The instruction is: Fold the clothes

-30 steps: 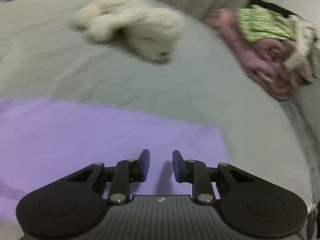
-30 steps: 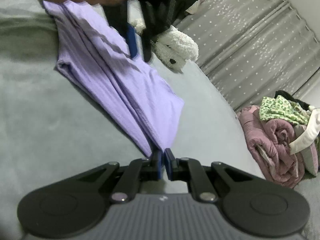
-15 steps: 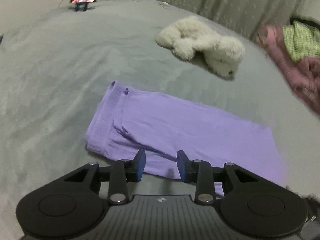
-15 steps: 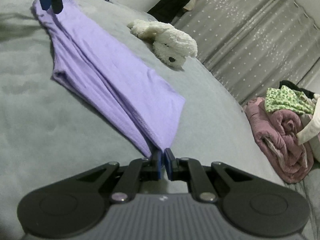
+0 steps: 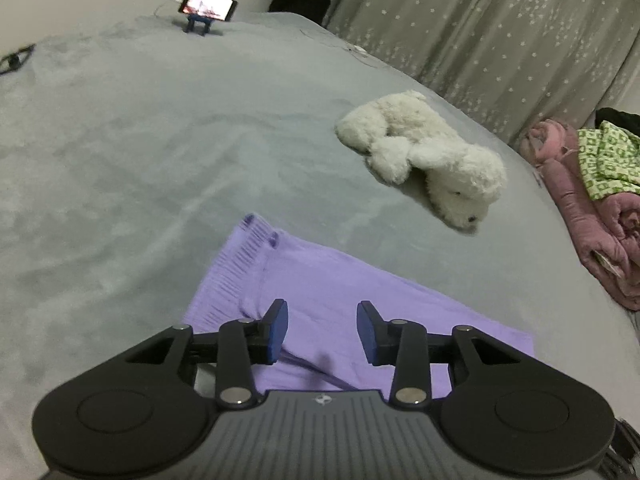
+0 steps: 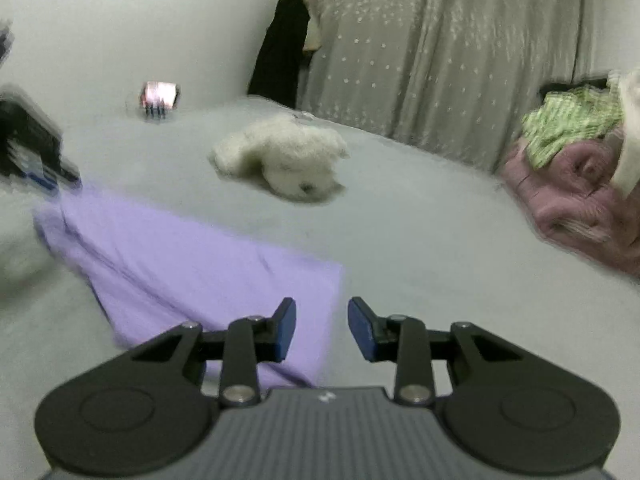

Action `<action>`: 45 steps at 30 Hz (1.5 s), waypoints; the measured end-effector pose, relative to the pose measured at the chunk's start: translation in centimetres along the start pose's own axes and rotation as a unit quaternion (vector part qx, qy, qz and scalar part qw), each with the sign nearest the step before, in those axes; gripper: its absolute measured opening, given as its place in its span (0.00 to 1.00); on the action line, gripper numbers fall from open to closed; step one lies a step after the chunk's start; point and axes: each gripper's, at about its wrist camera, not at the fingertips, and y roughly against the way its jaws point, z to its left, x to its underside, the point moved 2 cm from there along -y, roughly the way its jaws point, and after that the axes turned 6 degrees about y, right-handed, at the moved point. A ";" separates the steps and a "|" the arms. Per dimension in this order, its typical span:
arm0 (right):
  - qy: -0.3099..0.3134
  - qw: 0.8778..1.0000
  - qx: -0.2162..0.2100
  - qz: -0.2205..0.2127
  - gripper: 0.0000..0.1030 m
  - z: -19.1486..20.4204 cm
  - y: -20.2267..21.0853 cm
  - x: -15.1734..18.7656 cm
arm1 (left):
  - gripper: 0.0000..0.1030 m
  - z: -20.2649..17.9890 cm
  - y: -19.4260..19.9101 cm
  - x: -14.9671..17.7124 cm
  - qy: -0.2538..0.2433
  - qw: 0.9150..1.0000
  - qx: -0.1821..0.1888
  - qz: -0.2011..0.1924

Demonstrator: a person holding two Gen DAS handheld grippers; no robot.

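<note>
A purple garment lies folded lengthwise on the grey bed, its ribbed waistband end farthest from me in the left wrist view. My left gripper hovers open just above the garment's near edge, nothing between its blue pads. In the blurred right wrist view the same purple garment stretches to the left, and my right gripper stands open over its near right corner, holding nothing. The left gripper's black body shows at the left edge there.
A white plush dog lies on the bed beyond the garment. A heap of pink and green-patterned clothes sits at the right. A phone on a stand is at the far side, grey curtains behind.
My right gripper has opened and let go of the purple garment's corner, then swung to face the plush dog. My left gripper stayed open and drew back over the waistband end.
</note>
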 end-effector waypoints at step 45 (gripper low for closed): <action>-0.091 0.989 -0.018 0.117 0.52 5.4 -10.9 -3.9 | 0.40 0.1 -2.8 1.7 -0.113 0.989 -0.073 0.056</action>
